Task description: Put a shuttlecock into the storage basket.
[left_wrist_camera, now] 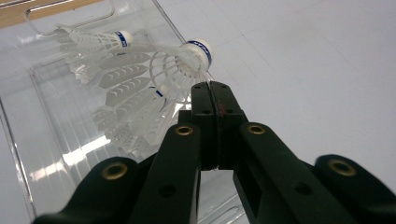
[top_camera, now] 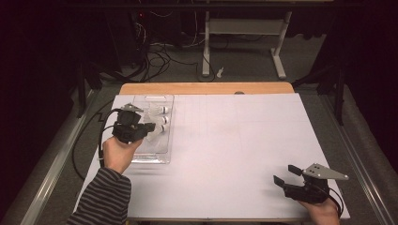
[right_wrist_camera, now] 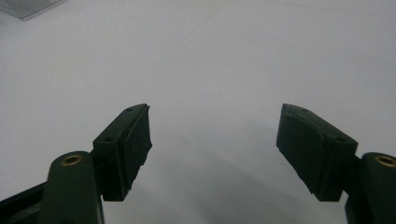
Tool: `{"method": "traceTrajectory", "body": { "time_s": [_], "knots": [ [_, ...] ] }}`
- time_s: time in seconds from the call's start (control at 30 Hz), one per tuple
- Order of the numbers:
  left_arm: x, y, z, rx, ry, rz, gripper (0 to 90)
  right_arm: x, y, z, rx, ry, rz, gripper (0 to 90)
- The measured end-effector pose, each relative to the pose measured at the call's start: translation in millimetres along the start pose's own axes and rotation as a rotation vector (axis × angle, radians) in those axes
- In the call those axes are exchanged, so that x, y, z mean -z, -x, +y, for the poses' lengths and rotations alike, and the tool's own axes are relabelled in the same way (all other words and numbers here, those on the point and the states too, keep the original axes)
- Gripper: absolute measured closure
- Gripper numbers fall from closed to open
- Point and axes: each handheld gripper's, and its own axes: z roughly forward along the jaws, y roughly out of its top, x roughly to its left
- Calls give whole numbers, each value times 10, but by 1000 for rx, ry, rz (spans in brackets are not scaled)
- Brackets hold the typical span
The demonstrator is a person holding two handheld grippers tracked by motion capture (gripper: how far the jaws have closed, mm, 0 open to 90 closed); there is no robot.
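A lab or test room is showing here. A white sheet (top_camera: 234,154) is covering a wooden table (top_camera: 206,88) at centre frame. Cables (top_camera: 155,58) are lying tangled on grey carpet (top_camera: 244,65) at upper left, a white desk frame (top_camera: 244,28) is standing at top centre, and dark surroundings are closing in the edges.

In the left gripper view, the near end of the clear tray (left_wrist_camera: 28,154) was cut off by the bottom edge. Behind the closed jaws of the left hand-held gripper (left_wrist_camera: 215,86), the feathers of the held shuttlecock (left_wrist_camera: 140,74) were partly hidden; whether it touched the tray could not be told.
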Motion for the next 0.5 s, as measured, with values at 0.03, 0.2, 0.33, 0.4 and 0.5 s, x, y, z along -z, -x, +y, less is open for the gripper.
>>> {"method": "traceTrajectory", "body": {
  "time_s": [0.03,0.2,0.33,0.4,0.5],
  "knots": [
    [-5,-11,1,3,0,2,895,0,1,0,0,0,0,267],
    [-34,-60,6,18,-3,12,895,1,0,0,0,1,0,267],
    [-59,-100,11,28,-10,19,894,2,0,0,-2,1,-1,267],
    [-62,-120,11,40,-2,19,894,2,0,0,-2,1,0,267],
    [-76,-146,20,47,-4,23,894,1,0,0,-1,1,-1,267]
  ]
}}
